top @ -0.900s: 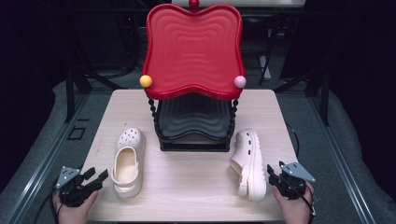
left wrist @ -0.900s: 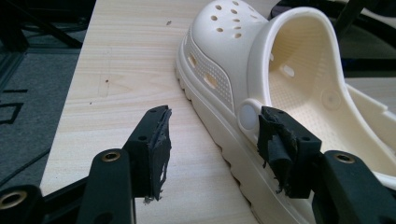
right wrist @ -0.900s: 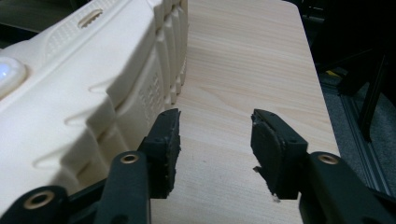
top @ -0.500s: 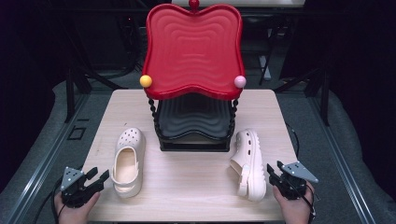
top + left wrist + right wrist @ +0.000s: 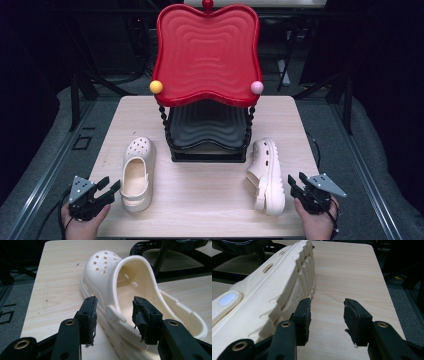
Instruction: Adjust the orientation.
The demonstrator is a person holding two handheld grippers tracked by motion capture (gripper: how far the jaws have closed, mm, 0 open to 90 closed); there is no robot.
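Since the earlier frames the left tongs [image 5: 111, 188] have slid a little toward the near worktop edge, while the right tongs [image 5: 296, 183] sit about where they were. Taking the red-and-black tiered stand [image 5: 207, 80] in the middle of the worktop [image 5: 200, 210] as the landmark: the left clog [image 5: 136, 172] lies sole-down to the near left of the stand's black base, toe pointing away from the person, with a bare strip of worktop between it and the left edge. The right clog [image 5: 265, 174] lies tipped on its side to the near right of the stand, ridged sole facing the right edge, and a narrow bare strip runs between sole and that edge. Between the two clogs, in front of the stand, a broad patch of worktop is open. In the left gripper view the left tongs [image 5: 113, 315] stand apart, with the left clog's [image 5: 130, 290] heel-strap rivet and side wall between the pads but not pressed. In the right gripper view the right tongs [image 5: 327, 320] are also apart, holding nothing; the right clog's [image 5: 269, 297] sole is just beside one pad, and bare worktop lies between the pads.
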